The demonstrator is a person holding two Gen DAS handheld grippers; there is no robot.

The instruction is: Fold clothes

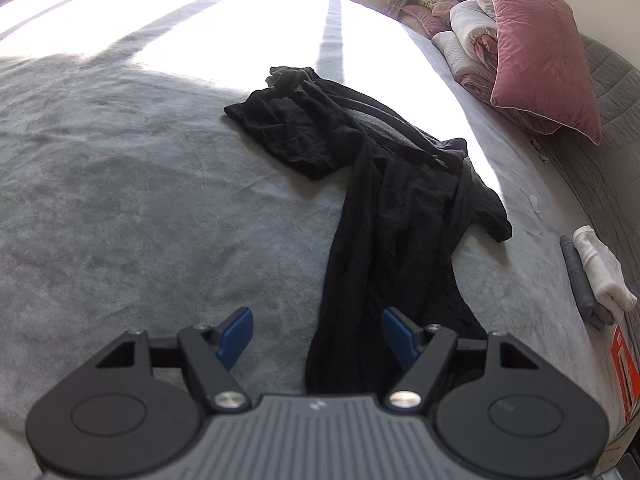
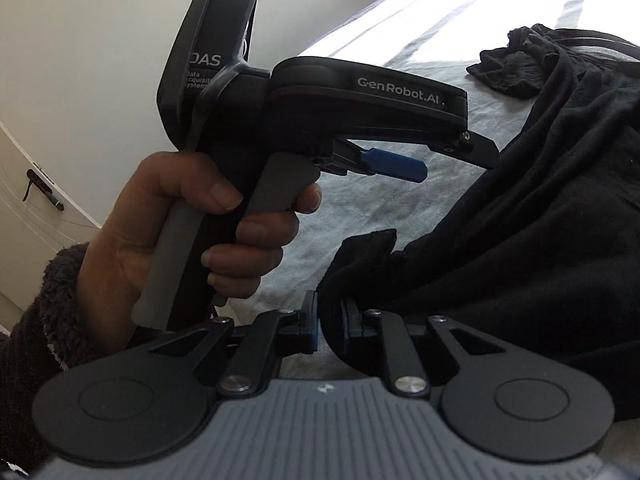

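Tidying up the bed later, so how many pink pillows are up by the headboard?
2: a large pink velvet pillow leaning on the rolled bedding, and a smaller pink pillow behind it by the curtain. More may be hidden.

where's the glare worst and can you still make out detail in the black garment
Left wrist view: sunlight blows out the far bed cover to plain white, crossed by shadow bars; the black garment keeps faint folds. Right wrist view: the upper right is overexposed, the garment is near-solid black, and edges curve from fisheye distortion.
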